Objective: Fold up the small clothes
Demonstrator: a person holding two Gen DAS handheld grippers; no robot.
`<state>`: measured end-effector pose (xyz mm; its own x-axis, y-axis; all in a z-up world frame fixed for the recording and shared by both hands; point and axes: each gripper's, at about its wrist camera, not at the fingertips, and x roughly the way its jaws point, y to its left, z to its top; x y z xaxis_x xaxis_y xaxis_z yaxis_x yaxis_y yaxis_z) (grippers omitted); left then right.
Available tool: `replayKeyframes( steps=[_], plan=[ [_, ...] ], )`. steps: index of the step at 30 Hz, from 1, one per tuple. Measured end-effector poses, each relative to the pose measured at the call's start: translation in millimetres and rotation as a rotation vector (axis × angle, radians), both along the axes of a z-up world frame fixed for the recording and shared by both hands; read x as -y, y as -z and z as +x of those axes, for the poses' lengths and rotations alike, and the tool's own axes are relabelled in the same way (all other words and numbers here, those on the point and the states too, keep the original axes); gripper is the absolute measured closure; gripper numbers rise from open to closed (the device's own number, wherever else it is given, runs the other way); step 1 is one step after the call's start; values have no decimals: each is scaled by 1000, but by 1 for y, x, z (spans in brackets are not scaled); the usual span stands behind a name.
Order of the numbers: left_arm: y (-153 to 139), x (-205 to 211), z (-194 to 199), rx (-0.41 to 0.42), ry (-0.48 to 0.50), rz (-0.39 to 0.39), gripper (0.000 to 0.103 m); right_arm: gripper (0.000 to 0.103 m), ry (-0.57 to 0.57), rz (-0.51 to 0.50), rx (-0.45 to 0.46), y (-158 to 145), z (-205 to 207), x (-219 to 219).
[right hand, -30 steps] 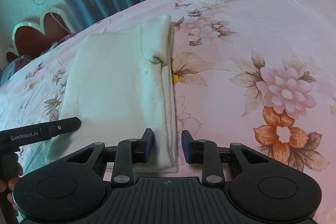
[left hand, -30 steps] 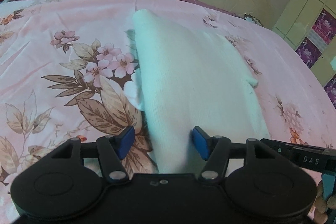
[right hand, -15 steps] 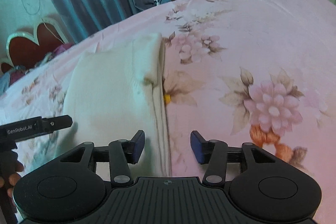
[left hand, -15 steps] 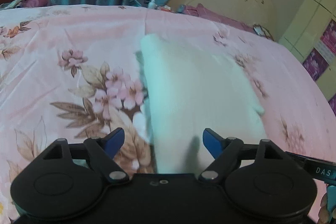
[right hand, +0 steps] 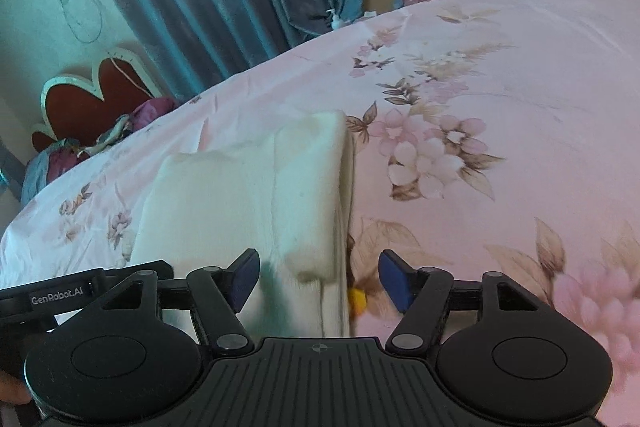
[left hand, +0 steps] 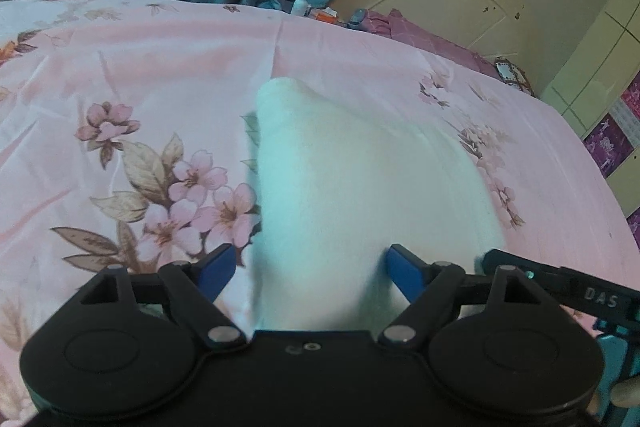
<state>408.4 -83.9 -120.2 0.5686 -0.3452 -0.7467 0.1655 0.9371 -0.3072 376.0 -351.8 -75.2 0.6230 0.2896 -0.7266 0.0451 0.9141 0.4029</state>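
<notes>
On the pink floral bedspread (left hand: 132,75), seen from my left wrist camera, the white folded garment (left hand: 360,187) lies flat, running from just under the tool out toward the middle of the bed, its far corner rounded and slightly raised. My left gripper (left hand: 308,273) stands wide apart, its blue pads (left hand: 404,277) either side of the near end of the cloth and not pressing it, so nothing is held. At the right edge the black tip of the other tool (left hand: 560,287) pokes in. From the right wrist camera, the same garment (right hand: 248,203) sits left of centre with its layered right edge (right hand: 340,219) running straight away from me; a thicker folded panel lies on top along that edge. My right gripper (right hand: 316,279) is opening at this moment, that edge lying between the pads but untouched, so it holds nothing either. A small yellow spot (right hand: 357,298) shows by the near hem, and I cannot tell what it is. I judge this fold laid and released. To do the step well I would draw both tools clear without snagging the near hem, keep the layers square, then check that the right edge stays aligned before choosing the next crease.
</notes>
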Motion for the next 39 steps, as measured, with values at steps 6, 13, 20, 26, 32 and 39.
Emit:
replayKeyframes(
  steps=[6,13,20,26,32,39],
  plan=[
    [13,0,9,-30,14,-79,27,38,-20,75,-5,21,13,4],
    [15,-4,11,-40,33,-141,53,59,-55,169,-21,29,22,3],
    [-8,-1,0,19,33,-120,69,73,-55,202,8,6,18,-4],
    [-40,-31,-11,74,12,-114,69,73,-103,230,66,-31,13,-39],
    [-72,-101,-24,123,-40,-77,69,73,-167,275,98,-54,13,-117],
    [-82,-208,-33,154,-81,-50,69,73,-195,308,90,-57,17,-237]
  ],
)
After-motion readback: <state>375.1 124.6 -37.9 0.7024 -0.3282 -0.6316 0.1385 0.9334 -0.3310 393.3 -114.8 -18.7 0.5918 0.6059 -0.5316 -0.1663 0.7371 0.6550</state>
